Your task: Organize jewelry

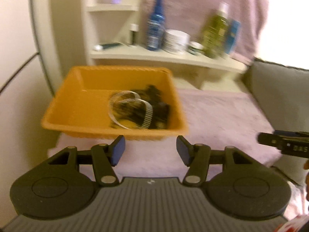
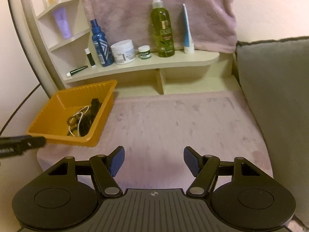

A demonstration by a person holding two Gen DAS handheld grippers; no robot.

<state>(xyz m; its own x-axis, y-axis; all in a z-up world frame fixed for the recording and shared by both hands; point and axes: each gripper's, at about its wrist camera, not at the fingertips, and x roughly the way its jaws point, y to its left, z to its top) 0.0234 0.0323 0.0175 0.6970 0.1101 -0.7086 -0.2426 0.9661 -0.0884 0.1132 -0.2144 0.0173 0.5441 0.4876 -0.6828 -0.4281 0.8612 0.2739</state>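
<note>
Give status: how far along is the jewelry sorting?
Done: silver bangles and dark jewelry pieces lie in the orange plastic tray. In hand: nothing; the left tool and right tool are both open and empty. Left: no loose jewelry shows on the pink cloth, so it looks nearly finished.

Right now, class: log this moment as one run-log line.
left tool: open, empty | right tool: open, empty | jewelry: in orange tray
</note>
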